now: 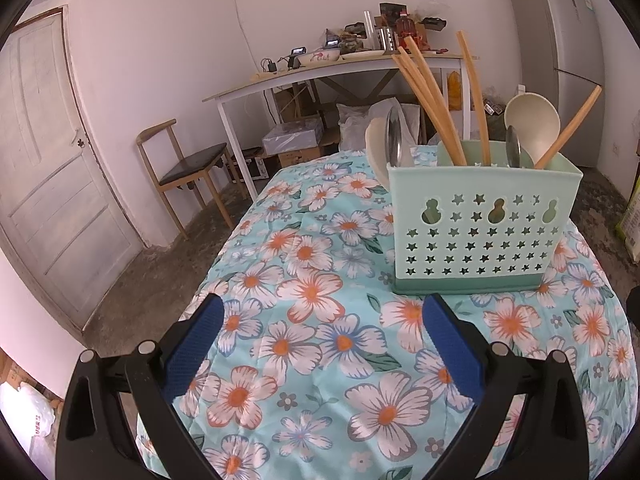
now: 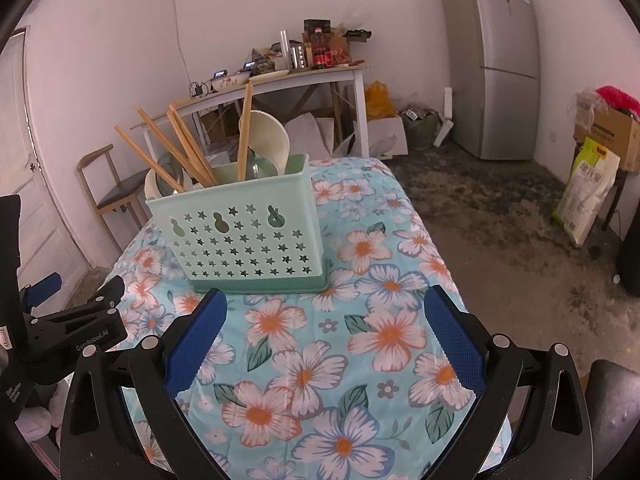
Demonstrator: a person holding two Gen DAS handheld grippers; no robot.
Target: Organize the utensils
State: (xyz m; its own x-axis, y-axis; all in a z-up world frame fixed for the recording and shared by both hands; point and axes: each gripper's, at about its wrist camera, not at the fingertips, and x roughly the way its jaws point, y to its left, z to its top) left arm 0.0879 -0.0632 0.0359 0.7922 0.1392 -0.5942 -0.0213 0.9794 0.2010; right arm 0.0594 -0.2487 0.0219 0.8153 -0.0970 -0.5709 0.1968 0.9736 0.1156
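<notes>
The left tool (image 1: 322,346) hangs low over the flowered surface (image 1: 320,360) with its blue pads (image 1: 192,348) spread wide and nothing between them. Ahead of it and off to its right stands the mint-green utensil caddy (image 1: 480,232), upright on the cloth, its star-punched face turned toward the camera. It is near the left tool's right pad but apart from it.

Inside the caddy everything stands on end. At the left end sit a cream spoon (image 1: 376,148) and a metal spoon (image 1: 394,136), bowls up. Next to them a bundle of wooden chopsticks (image 1: 432,104) leans up and to the left. At the right end are another metal spoon (image 1: 513,146), a large cream ladle (image 1: 532,120) and one more wooden stick (image 1: 568,128) tilting right. Which compartment each sits in is hard to tell, since the front wall hides the dividers.

The right tool (image 2: 324,344) is likewise wide apart and empty above the cloth. From it the caddy (image 2: 244,232) lies ahead and slightly left, close to its left pad (image 2: 196,344). No loose utensil shows on the cloth in either view, so the sorting looks finished or nearly so.

Should anything be pulled or reseated, the long axes run near vertical, so a grip would come from above on a handle. The two tools look about equally near. The left one faces the caddy's left end, the right one its right.
</notes>
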